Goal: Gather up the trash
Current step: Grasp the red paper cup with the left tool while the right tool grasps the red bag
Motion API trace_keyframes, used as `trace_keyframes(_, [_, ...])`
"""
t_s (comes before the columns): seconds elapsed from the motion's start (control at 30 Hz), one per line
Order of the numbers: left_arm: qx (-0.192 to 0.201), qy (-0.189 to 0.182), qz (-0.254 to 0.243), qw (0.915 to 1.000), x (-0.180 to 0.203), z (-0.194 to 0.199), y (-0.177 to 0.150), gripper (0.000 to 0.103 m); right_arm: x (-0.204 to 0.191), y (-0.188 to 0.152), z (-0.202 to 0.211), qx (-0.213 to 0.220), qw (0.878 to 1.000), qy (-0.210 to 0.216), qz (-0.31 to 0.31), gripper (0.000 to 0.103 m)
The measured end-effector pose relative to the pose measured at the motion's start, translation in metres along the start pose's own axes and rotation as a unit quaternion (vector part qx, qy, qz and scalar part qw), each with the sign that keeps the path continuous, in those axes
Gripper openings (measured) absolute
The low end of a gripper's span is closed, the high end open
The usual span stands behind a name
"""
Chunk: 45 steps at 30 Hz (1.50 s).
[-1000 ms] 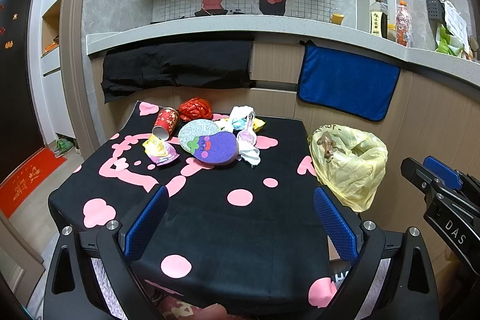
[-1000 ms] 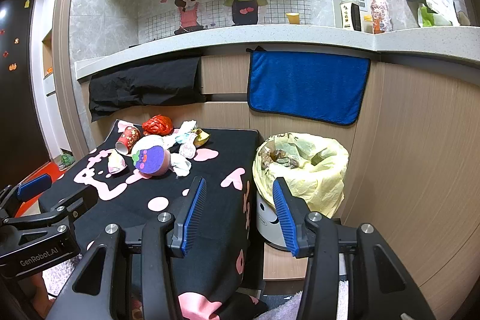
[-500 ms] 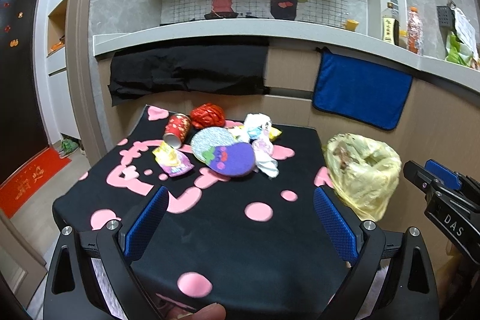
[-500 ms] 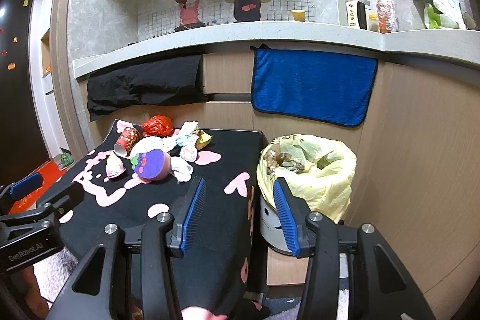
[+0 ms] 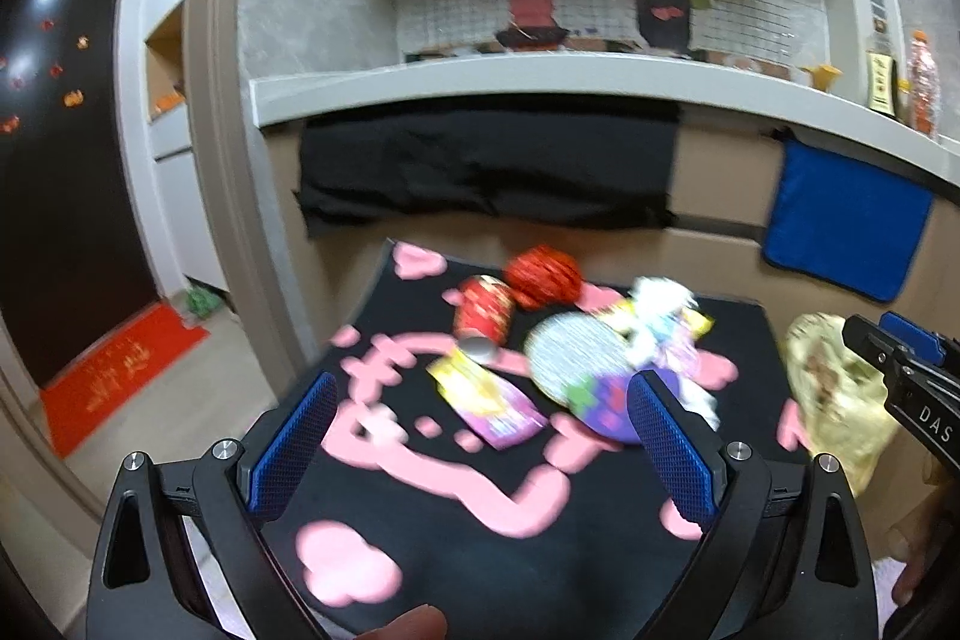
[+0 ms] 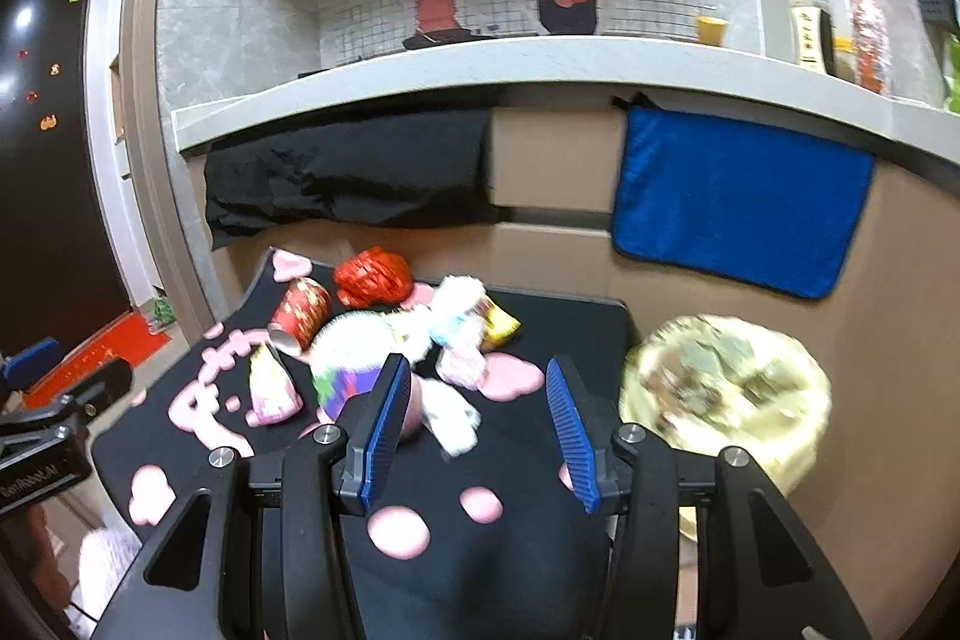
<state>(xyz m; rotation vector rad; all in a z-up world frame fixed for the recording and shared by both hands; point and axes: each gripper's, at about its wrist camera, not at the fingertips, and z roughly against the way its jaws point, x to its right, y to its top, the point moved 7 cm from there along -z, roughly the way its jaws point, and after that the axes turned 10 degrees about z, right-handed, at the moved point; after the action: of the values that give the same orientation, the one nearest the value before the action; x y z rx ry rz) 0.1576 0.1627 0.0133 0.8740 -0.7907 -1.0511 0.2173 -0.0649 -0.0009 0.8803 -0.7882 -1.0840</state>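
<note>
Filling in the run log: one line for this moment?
left gripper: open, empty | right gripper: open, empty | trash pile: on table | bin bag: beside table

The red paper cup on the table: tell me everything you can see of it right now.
The red paper cup lies tipped on its side at the far left of the trash pile, on the black tablecloth with pink shapes. It looks like printed paper, red with a pale gold pattern, blurred here. Its open mouth points toward the camera and shows a pale inside. A crumpled red wrapper sits just behind it, and a silvery round sponge lies to its right, close or touching. No fingers touch it.
</note>
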Motion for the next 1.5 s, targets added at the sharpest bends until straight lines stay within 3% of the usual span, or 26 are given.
trace_keyframes(0.17, [-0.018, 0.011, 0.025, 0.9995, -0.038, -0.034, 0.027, 0.097, -0.019, 0.022, -0.044, -0.011, 1.0, 0.024, -0.003, 0.045])
trace_keyframes(0.37, [-0.072, 0.019, 0.036, 0.9966, -0.076, -0.085, 0.049, 0.097, -0.034, 0.042, -0.089, -0.018, 0.999, 0.034, 0.0, 0.045])
trace_keyframes(0.6, [-0.128, -0.007, 0.078, 0.9888, -0.096, -0.146, 0.043, 0.097, -0.046, 0.047, -0.136, -0.029, 0.999, 0.037, 0.004, 0.045])
trace_keyframes(0.77, [-0.152, -0.015, 0.079, 0.9851, -0.083, -0.207, 0.023, 0.097, -0.035, 0.034, -0.155, -0.049, 0.998, 0.036, 0.014, 0.045])
trace_keyframes(0.97, [-0.174, -0.05, 0.079, 0.9803, -0.056, -0.274, 0.016, 0.096, -0.009, 0.021, -0.169, -0.062, 0.998, 0.027, 0.014, 0.045])
trace_keyframes(1.07, [-0.197, -0.071, 0.092, 0.9736, -0.046, -0.309, 0.01, 0.091, -0.002, 0.013, -0.18, -0.073, 0.997, 0.034, 0.017, 0.045])
trace_keyframes(1.33, [-0.226, -0.052, 0.096, 0.9678, -0.02, -0.365, 0.0, 0.086, -0.002, 0.016, -0.204, -0.076, 0.994, 0.063, 0.054, 0.045])
trace_keyframes(1.43, [-0.241, -0.047, 0.105, 0.9636, -0.015, -0.376, -0.005, 0.086, -0.012, 0.033, -0.219, -0.08, 0.99, 0.098, 0.06, 0.045])
trace_keyframes(1.47, [-0.249, -0.046, 0.104, 0.9619, -0.014, -0.378, -0.008, 0.083, -0.018, 0.041, -0.224, -0.076, 0.989, 0.106, 0.065, 0.045])
trace_keyframes(1.5, [-0.252, -0.045, 0.102, 0.9613, -0.013, -0.378, -0.01, 0.073, -0.024, 0.049, -0.231, -0.072, 0.989, 0.109, 0.073, 0.045])
